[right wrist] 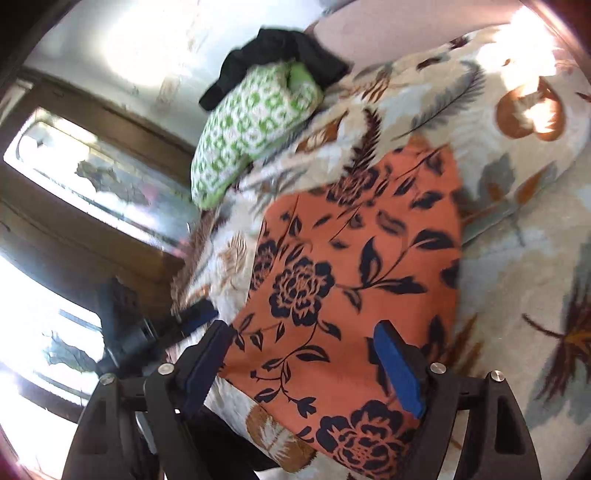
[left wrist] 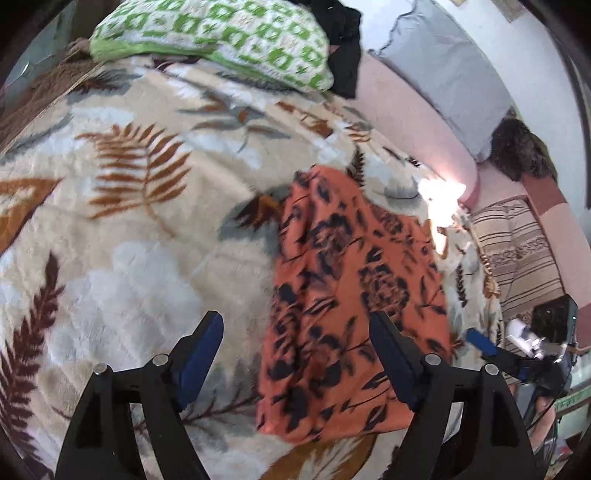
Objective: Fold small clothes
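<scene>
The orange floral cloth lies lengthwise near the bed's edge, directly ahead of the wide-open right gripper; the left gripper, also wide and empty, sits beside its long edge.

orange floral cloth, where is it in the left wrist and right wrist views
Left wrist: the orange floral cloth lies right of centre on the blanket, running down to the gripper.
Right wrist: the cloth fills the centre, above the gripper.
Shared landmark: the green-and-white pillow, beyond the cloth in both.

Both wrist views close above garment
</scene>
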### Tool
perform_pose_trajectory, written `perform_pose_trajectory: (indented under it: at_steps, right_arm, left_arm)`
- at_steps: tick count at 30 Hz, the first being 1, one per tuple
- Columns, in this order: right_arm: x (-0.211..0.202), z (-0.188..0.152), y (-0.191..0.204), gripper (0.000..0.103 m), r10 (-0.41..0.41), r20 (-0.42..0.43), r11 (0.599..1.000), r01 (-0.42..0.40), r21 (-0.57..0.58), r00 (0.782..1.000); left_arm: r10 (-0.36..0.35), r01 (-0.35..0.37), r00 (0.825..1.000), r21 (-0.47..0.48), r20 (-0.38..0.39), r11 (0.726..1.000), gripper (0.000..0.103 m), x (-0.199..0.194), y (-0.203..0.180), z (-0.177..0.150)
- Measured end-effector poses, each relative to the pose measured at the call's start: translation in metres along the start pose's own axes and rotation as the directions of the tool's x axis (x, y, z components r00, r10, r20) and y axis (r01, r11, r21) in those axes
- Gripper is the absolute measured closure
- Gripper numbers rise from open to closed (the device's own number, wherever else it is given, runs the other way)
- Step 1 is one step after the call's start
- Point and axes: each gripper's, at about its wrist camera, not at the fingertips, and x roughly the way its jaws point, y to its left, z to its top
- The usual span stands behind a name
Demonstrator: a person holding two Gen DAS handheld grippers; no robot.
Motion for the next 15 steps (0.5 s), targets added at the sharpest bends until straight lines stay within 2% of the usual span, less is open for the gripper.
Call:
perform_pose_trajectory:
  at_steps: [5, 8, 11, 13, 15]
  right_arm:
    - [-0.02, -0.007, -0.049, 0.012, 0.007, 0.025, 0.987, -0.011, 0.158, 1.0]
    - [-0.015, -0.003, -0.071, 0.012, 0.035, 0.02, 0.974, -0.039, 0.222, 0.999]
    - [0.002, 0.006, -0.084, 0.012, 0.091, 0.0, 0.958, -0.087, 0.272, 0.996]
    - [0.023, 0.011, -0.087, 0.012, 0.133, -0.035, 0.95, -0.118, 0.29, 0.99]
    - [0.055, 0.013, -0.087, 0.012, 0.165, -0.127, 0.946, -0.12, 0.302, 0.978]
  left_arm:
    - [-0.028, 0.028, 0.999, -0.011, -0.016, 1.0, 0.021, 0.01, 0.007, -0.006]
    - [-0.043, 0.044, 0.998, 0.009, -0.038, 0.999, 0.021, 0.022, -0.001, -0.001]
    - [-0.087, 0.086, 0.993, -0.015, -0.08, 0.996, 0.021, 0.042, -0.003, 0.005]
    - [-0.076, 0.073, 0.987, -0.025, -0.141, 0.997, 0.021, 0.061, -0.003, 0.005]
    - [-0.042, 0.051, 0.988, 0.057, -0.147, 0.997, 0.023, 0.066, -0.014, 0.004]
